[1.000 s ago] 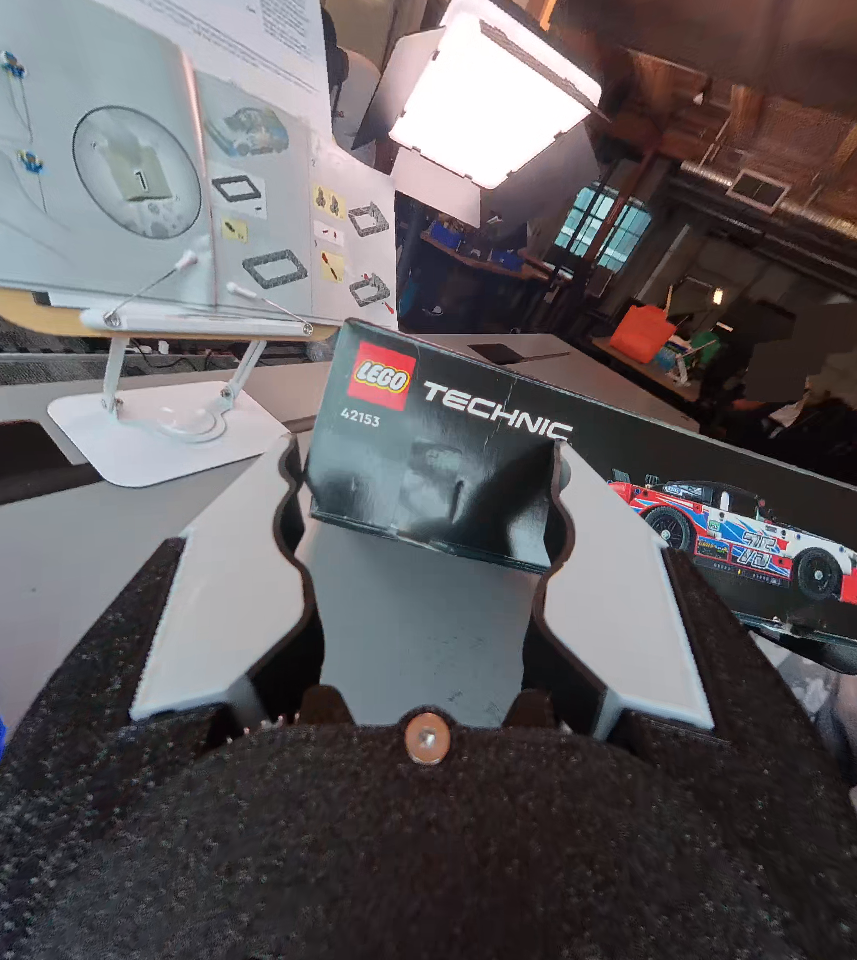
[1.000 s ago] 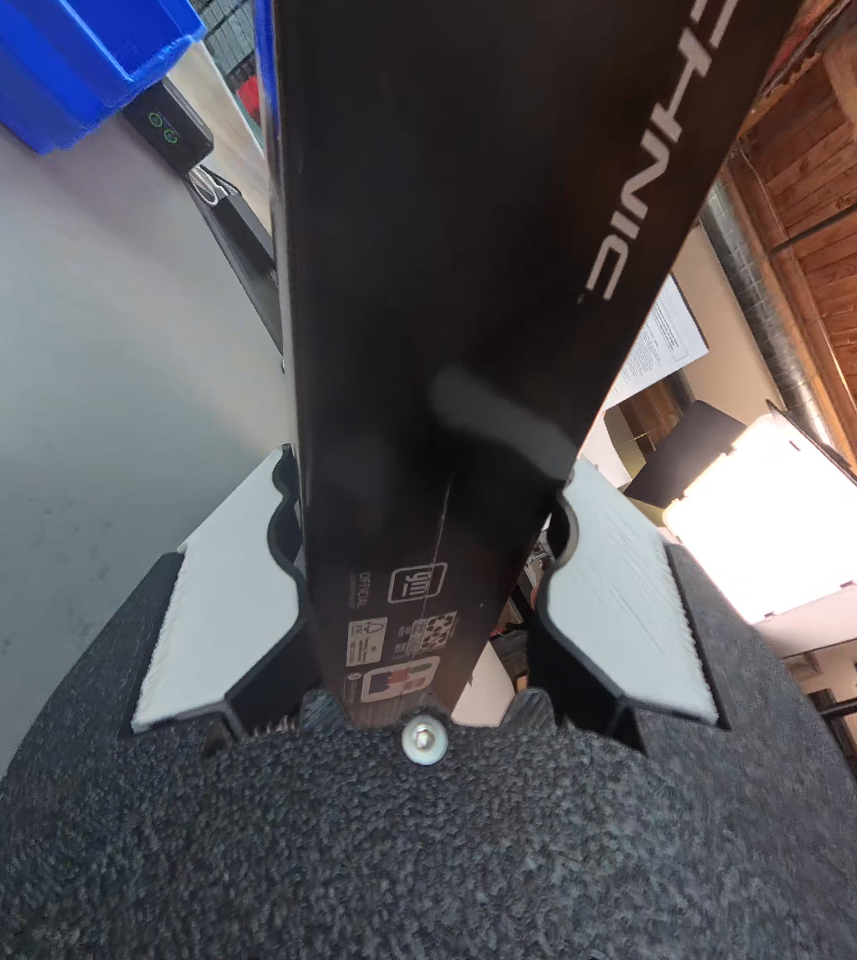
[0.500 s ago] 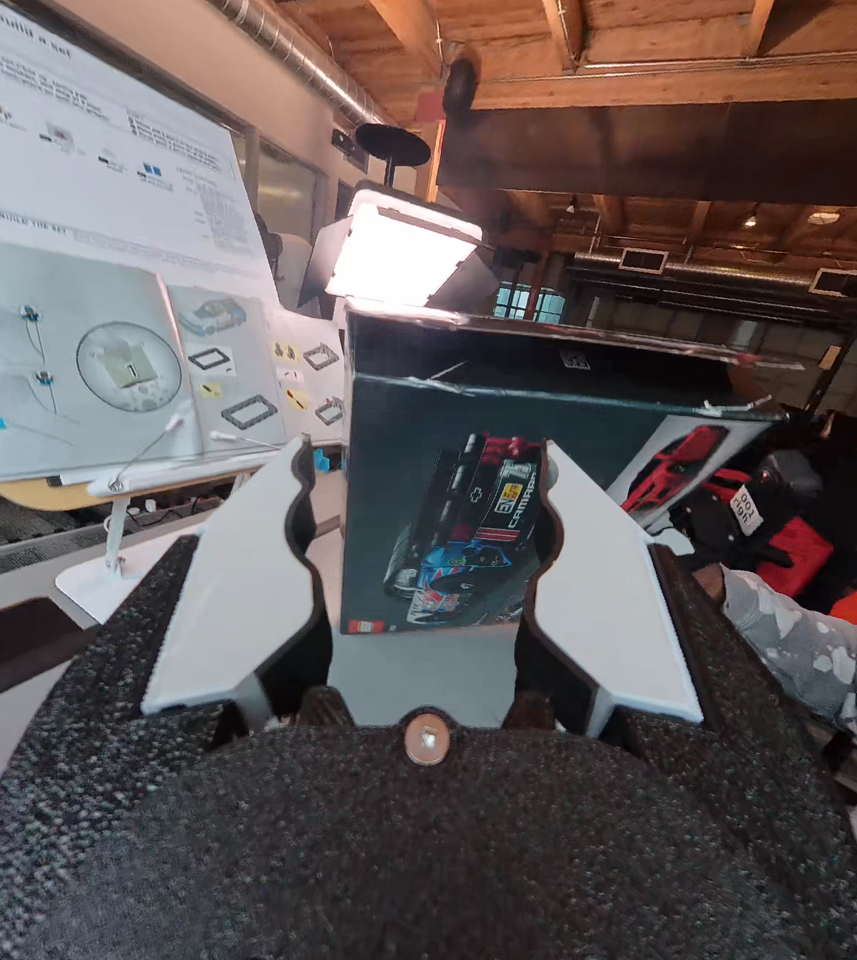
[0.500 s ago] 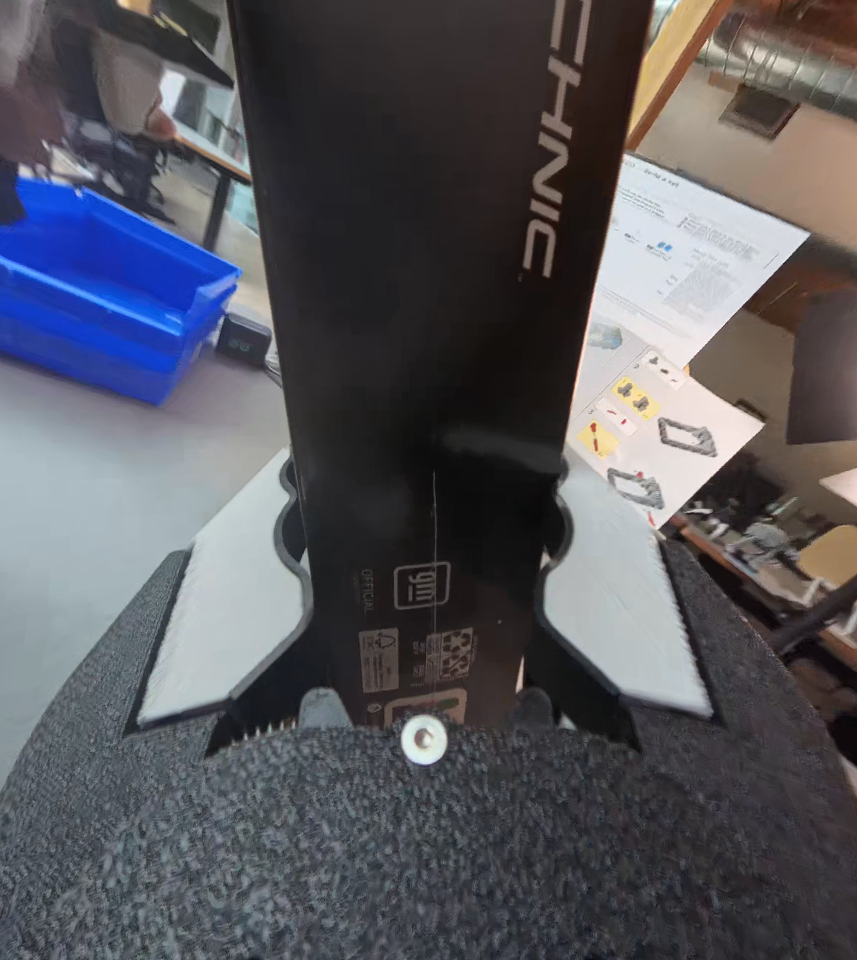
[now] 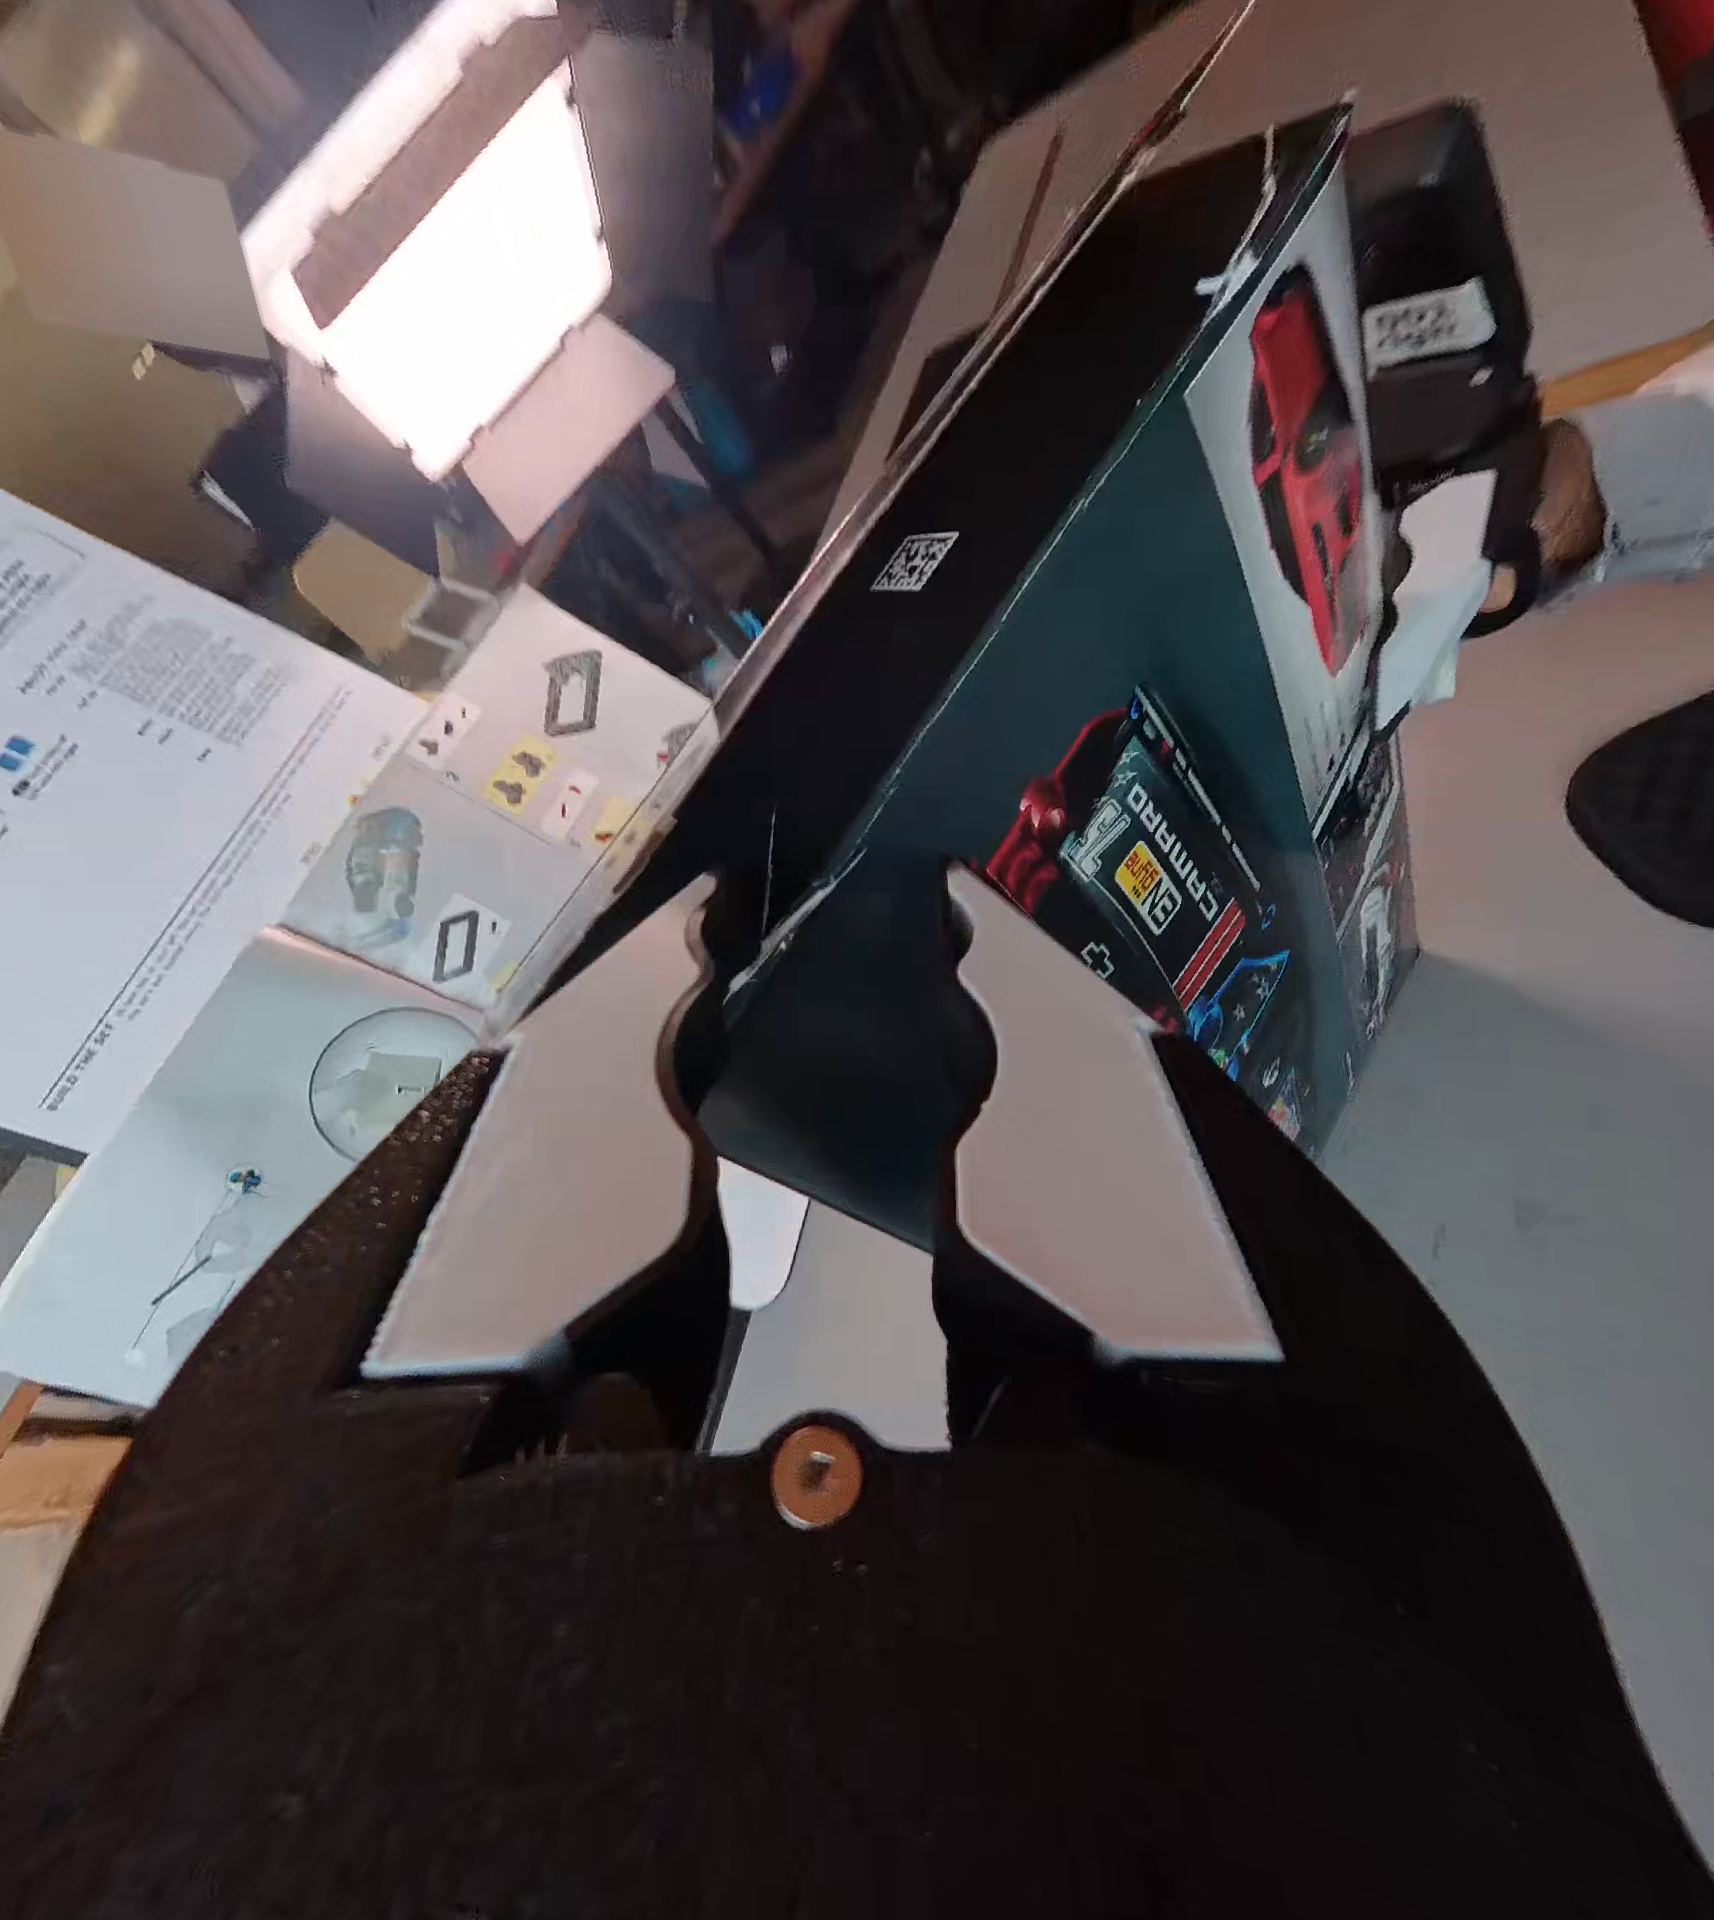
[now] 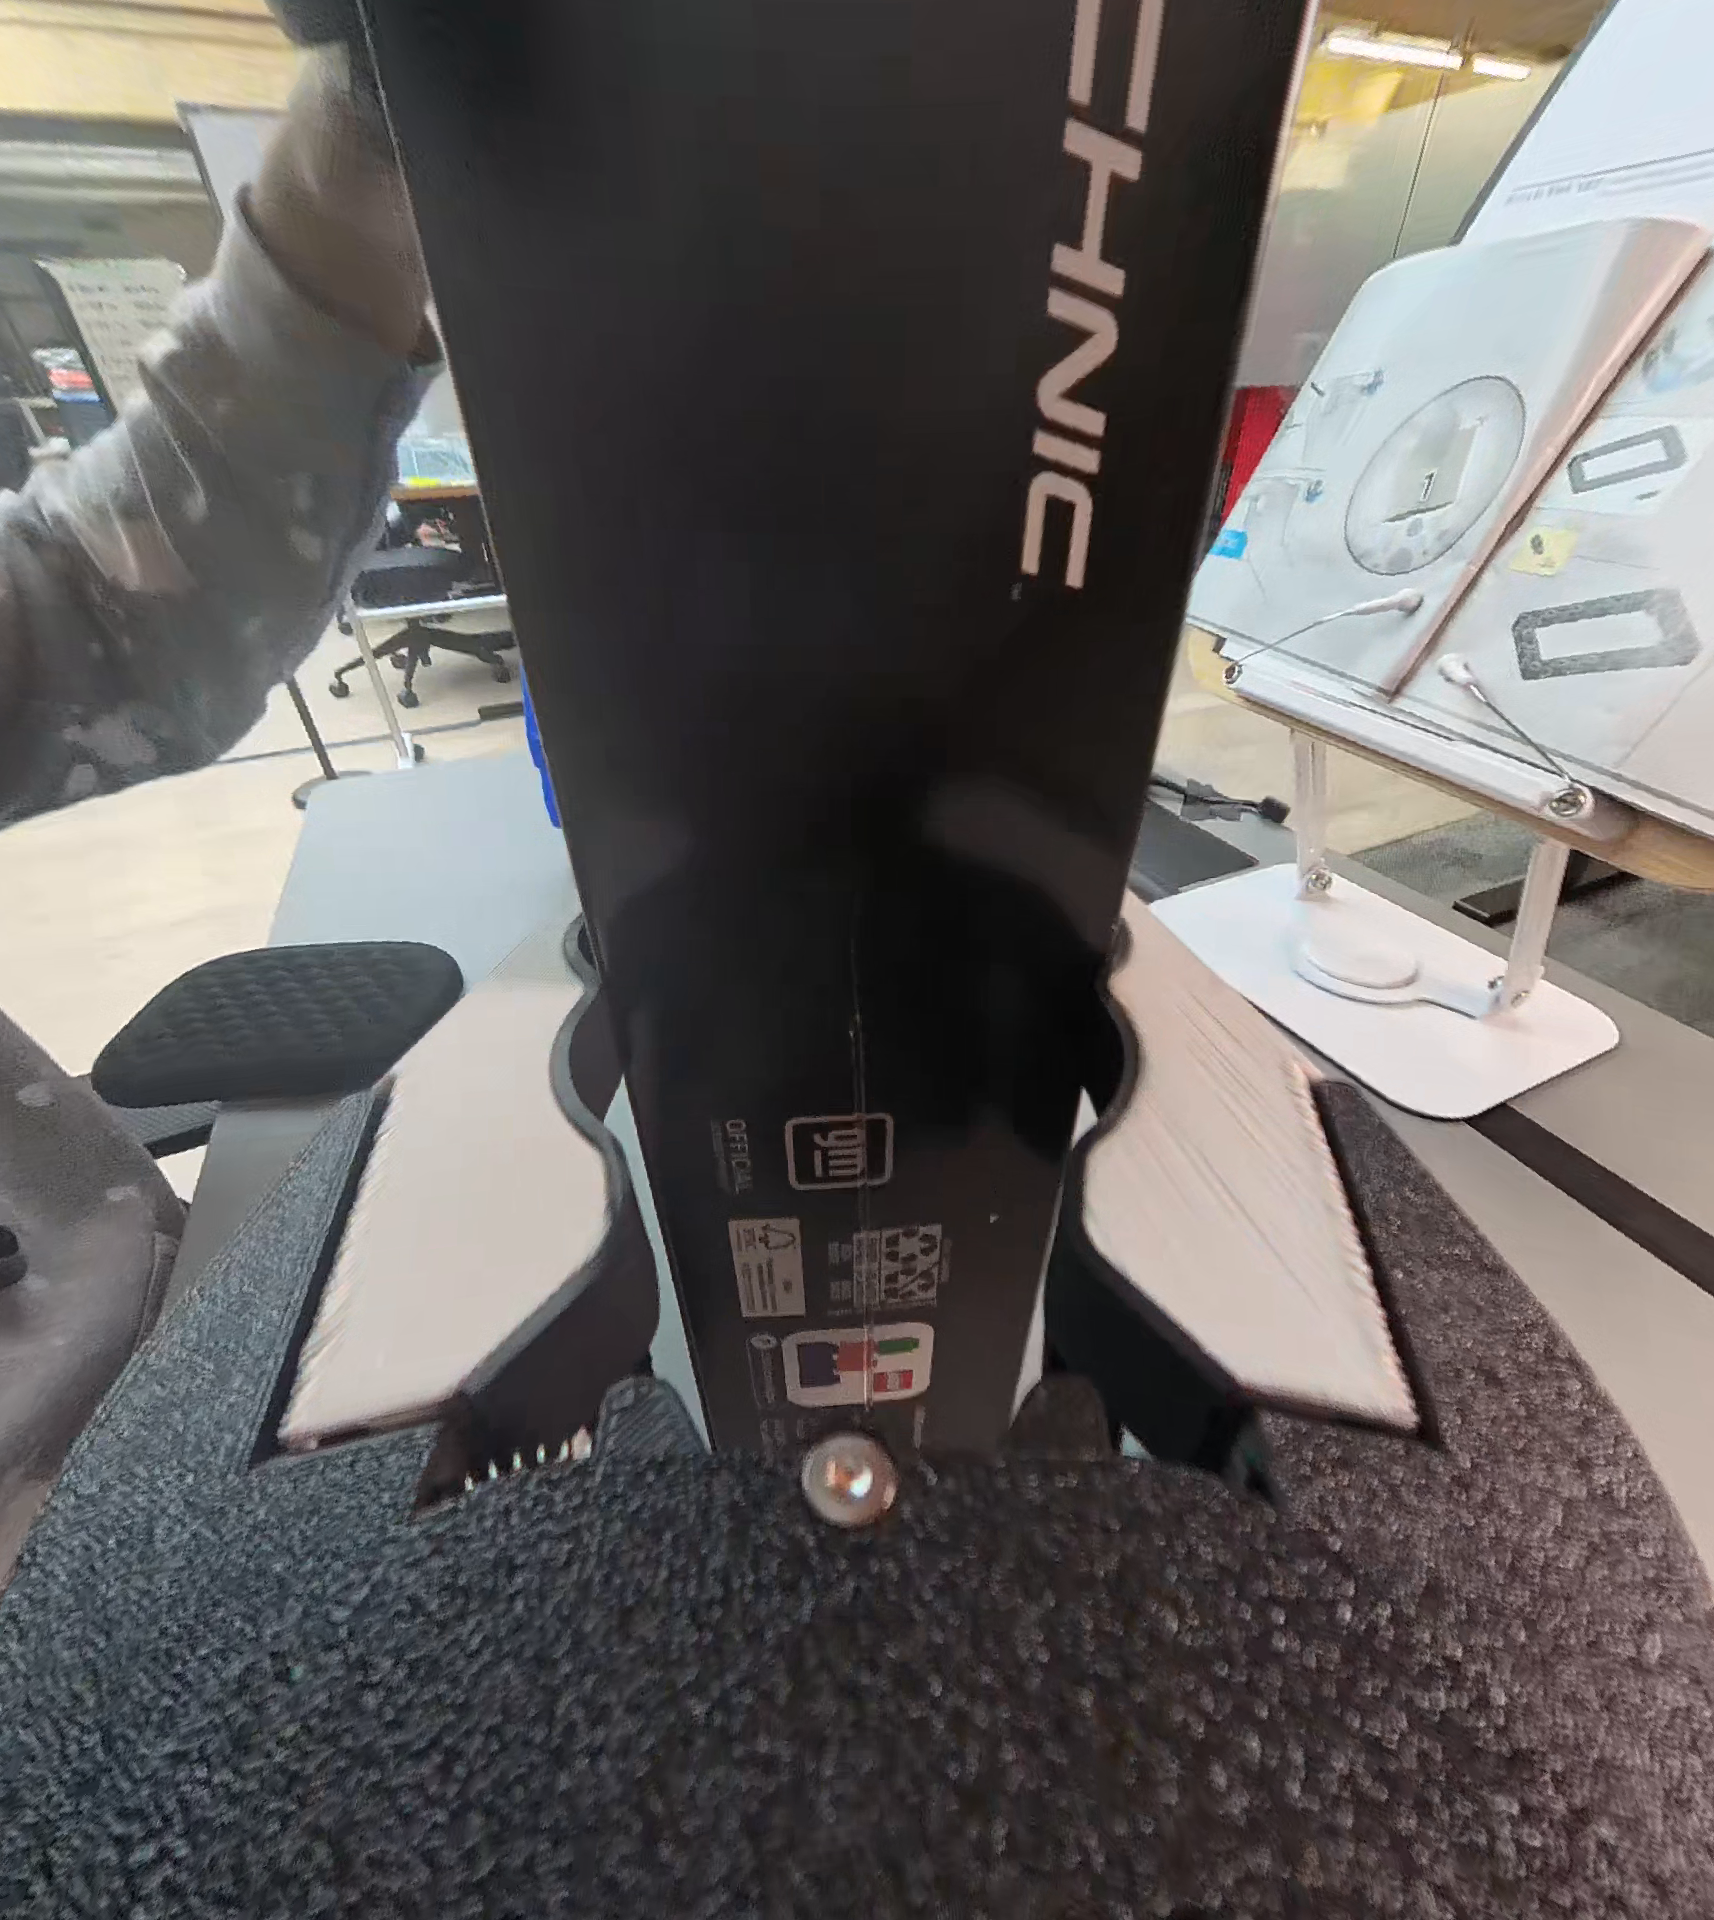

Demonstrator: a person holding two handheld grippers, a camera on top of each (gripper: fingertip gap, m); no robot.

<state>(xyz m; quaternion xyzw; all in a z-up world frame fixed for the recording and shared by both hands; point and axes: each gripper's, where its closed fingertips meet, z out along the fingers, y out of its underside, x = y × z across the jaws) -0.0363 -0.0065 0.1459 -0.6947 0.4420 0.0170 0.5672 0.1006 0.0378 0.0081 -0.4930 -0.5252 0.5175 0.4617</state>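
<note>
Right gripper (image 6: 853,997): jaws pinch the narrow side of a black cardboard toy-car box (image 6: 791,540), raised above the grey table (image 6: 1611,1174). Left gripper (image 5: 827,894): jaws straddle the box's near corner (image 5: 1092,665); contact unclear.

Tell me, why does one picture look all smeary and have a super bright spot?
Left wrist view: motion blur smears the white instruction pages, and the glowing rectangular lamp panel is overexposed. Right wrist view: sharper on the tall black cardboard box, though the grey patterned sleeve is blurred.
</note>
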